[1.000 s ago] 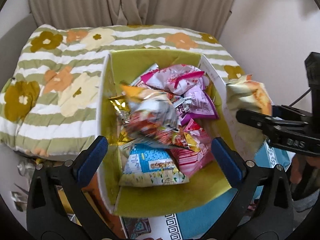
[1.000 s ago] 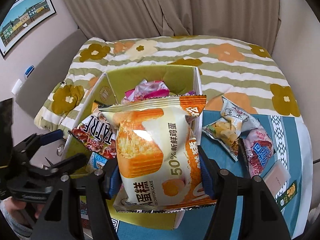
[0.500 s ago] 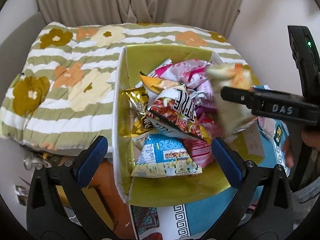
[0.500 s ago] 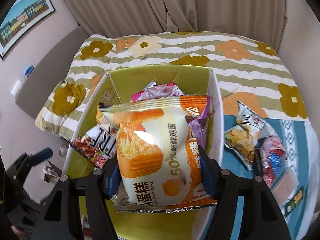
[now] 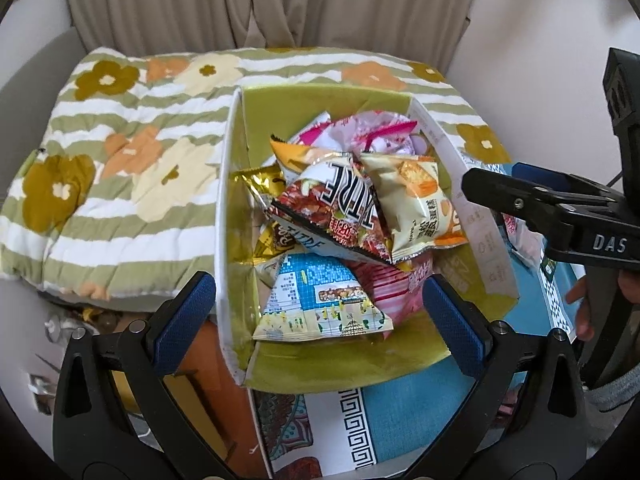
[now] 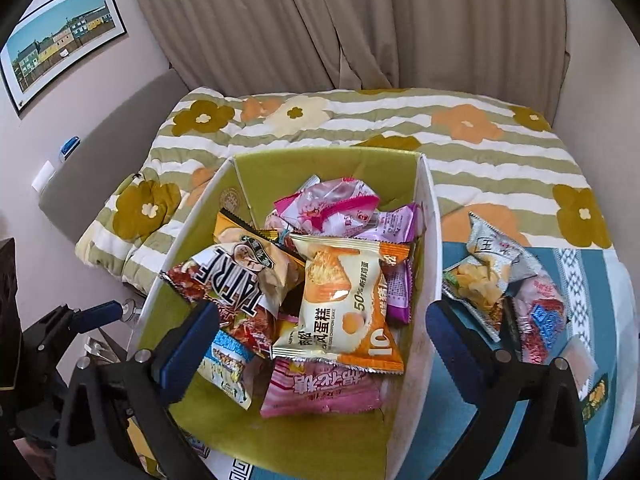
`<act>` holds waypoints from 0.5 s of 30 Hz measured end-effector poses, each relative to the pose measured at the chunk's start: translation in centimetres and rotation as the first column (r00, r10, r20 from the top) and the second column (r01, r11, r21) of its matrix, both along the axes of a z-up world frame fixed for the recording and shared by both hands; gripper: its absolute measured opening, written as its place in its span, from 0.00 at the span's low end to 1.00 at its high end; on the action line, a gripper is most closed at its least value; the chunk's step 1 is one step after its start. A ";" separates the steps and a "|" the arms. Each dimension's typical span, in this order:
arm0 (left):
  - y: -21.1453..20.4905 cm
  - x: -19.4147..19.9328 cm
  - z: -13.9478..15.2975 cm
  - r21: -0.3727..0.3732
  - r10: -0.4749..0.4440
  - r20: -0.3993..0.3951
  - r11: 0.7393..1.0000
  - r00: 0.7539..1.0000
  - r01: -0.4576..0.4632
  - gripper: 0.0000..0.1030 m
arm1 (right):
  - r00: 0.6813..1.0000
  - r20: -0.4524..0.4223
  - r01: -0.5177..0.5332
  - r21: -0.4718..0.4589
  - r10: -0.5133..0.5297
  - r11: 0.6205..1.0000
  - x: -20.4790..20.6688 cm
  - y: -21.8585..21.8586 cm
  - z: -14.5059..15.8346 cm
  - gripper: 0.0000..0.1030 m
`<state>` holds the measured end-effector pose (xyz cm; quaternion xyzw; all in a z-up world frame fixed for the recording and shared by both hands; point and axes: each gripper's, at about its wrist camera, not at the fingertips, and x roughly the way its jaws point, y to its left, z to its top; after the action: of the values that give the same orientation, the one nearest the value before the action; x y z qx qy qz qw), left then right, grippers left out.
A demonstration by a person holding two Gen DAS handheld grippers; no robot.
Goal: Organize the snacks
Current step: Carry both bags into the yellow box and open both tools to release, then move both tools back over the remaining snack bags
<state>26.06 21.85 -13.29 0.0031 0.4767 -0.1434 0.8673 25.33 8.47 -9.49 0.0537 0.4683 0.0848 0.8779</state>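
Note:
A green-lined white box (image 5: 226,200) (image 6: 428,216) holds several snack packets. An orange and cream chiffon cake packet (image 6: 344,304) (image 5: 416,208) lies loose on top of the pile, next to a red "TATRE" chip bag (image 6: 228,284) (image 5: 332,208). My right gripper (image 6: 320,340) is open and empty just above the box's near end. My left gripper (image 5: 320,312) is open and empty over the box's near edge. The right gripper also shows at the right edge of the left wrist view (image 5: 520,200).
Several snack packets (image 6: 492,276) lie on a teal patterned cloth (image 6: 456,412) right of the box. A green striped flowered quilt (image 6: 360,120) lies behind and left of the box. Curtains hang at the back.
My right gripper moved over the box, opened and let go of the chiffon cake packet, which now lies on the pile. My left gripper stayed open.

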 end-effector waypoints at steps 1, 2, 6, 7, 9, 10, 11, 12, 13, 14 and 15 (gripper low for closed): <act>0.0 -0.2 0.4 0.001 0.005 0.006 1.000 1.000 -0.005 1.00 | 1.000 0.011 -0.004 -0.004 0.004 1.000 -0.3 0.0 0.6 1.00; -0.1 -0.5 0.9 0.002 0.012 0.016 1.000 1.000 -0.012 1.00 | 1.000 0.020 -0.006 -0.009 0.006 1.000 -0.5 0.1 1.0 1.00; -0.8 -1.8 2.9 0.014 0.028 0.065 0.999 0.998 -0.029 1.00 | 0.998 0.061 -0.019 -0.019 0.020 1.000 -1.9 -0.1 3.1 1.00; -1.1 -2.2 3.4 0.024 0.033 0.078 0.999 0.996 -0.035 1.00 | 0.997 0.076 -0.020 -0.021 0.022 1.000 -2.4 -0.3 3.6 1.00; -1.8 -3.2 4.3 0.042 0.046 0.104 0.998 0.994 -0.050 1.00 | 0.995 0.100 -0.023 -0.020 0.025 1.000 -3.4 -0.7 4.4 1.00; -2.1 -3.4 4.6 0.043 0.051 0.112 0.998 0.992 -0.056 1.00 | 0.993 0.111 -0.024 -0.019 0.026 1.000 -3.9 -0.9 4.9 1.00; -2.5 -3.9 5.0 0.042 0.056 0.120 0.997 0.991 -0.062 1.00 | 0.992 0.120 -0.024 -0.019 0.026 1.000 -4.5 -1.3 5.3 1.00; -3.0 -4.4 5.3 0.038 0.061 0.129 0.997 0.990 -0.066 1.00 | 0.992 0.124 -0.024 -0.021 0.026 1.000 -5.1 -1.6 5.6 1.00; -3.5 -5.0 5.6 0.036 0.064 0.139 0.997 0.988 -0.070 1.00 | 0.991 0.131 -0.027 -0.024 0.030 0.999 -5.7 -1.9 6.0 1.00; -3.9 -5.5 5.8 0.038 0.065 0.145 0.997 0.987 -0.071 1.00 | 0.990 0.141 -0.028 -0.027 0.032 0.999 -6.3 -2.1 6.3 1.00; -4.5 -6.0 6.0 0.043 0.066 0.149 0.996 0.987 -0.073 1.00 | 0.987 0.156 -0.024 -0.030 0.028 0.999 -7.1 -2.6 6.7 1.00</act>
<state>20.10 17.36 -7.32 0.0179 0.4144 -0.1008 0.9043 18.28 5.87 -2.83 0.0283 0.3997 0.0935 0.9114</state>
